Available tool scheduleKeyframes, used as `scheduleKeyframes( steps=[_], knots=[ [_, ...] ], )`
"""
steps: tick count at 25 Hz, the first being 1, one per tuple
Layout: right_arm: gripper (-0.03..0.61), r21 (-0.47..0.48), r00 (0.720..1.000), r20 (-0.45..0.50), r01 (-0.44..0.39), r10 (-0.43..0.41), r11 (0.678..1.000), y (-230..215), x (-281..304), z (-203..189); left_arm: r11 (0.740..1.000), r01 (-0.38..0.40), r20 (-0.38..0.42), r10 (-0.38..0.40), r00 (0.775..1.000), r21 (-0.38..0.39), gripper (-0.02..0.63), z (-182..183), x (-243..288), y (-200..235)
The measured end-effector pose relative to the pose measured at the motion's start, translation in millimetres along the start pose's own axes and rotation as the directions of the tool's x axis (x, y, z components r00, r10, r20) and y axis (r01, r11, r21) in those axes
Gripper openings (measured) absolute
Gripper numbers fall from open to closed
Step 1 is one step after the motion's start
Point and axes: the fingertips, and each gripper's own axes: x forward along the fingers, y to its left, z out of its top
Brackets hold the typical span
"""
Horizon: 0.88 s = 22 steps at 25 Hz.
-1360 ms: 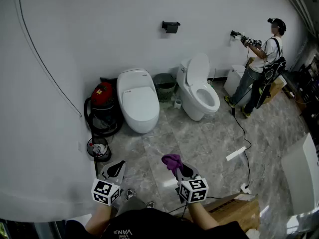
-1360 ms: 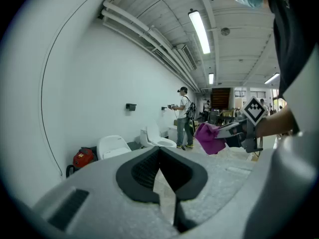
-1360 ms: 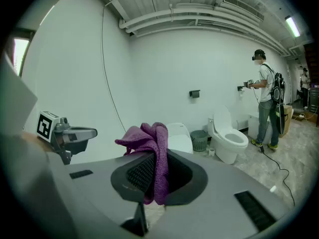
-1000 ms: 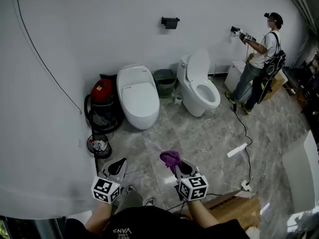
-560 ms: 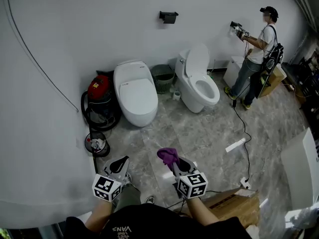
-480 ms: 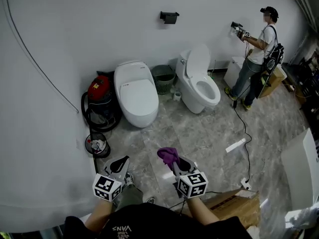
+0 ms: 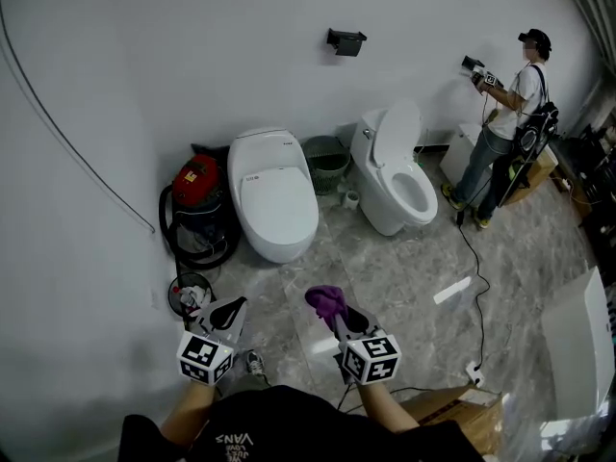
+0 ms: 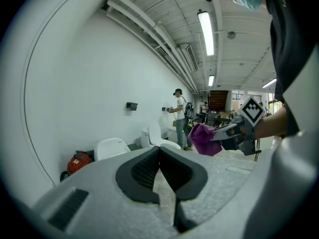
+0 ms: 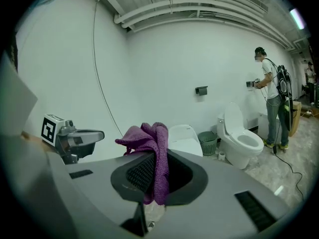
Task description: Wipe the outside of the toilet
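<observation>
Toilet (image 7: 272, 200), smooth rounded white ceramic; right gripper (image 7: 343, 318) clamps nubbly purple cloth (image 7: 327, 302); left gripper (image 7: 229, 311) pinched closed, empty.

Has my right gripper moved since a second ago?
Yes, slightly forward: the right gripper, holding the purple cloth, is nearer the closed toilet.

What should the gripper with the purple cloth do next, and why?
Probably carry it forward toward the closed-lid toilet. The right gripper is shut on the purple cloth, but that toilet stands well ahead of it, with a stretch of floor between, so nothing can be wiped yet. The left gripper is shut and empty.
</observation>
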Motion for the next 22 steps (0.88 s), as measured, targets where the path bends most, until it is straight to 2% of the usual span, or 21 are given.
scheduleKeyframes(
  steps=[11,16,22],
  knots=[
    [0.04,-0.015,0.999,-0.027,0.03,-0.031,0.999,6,102,34,0.999,-0.033,0.004,0.033,0.999,-0.024,0.002,7,23,115],
    [0.04,-0.046,0.999,-0.041,0.004,-0.006,0.999,-7,127,43,0.997,-0.072,-0.002,0.072,0.997,-0.039,0.002,3,32,128],
    [0.04,-0.081,0.994,-0.079,-0.085,0.078,0.993,-40,157,45,0.981,-0.183,0.009,0.184,0.983,-0.072,0.002,-3,56,132]
  ],
)
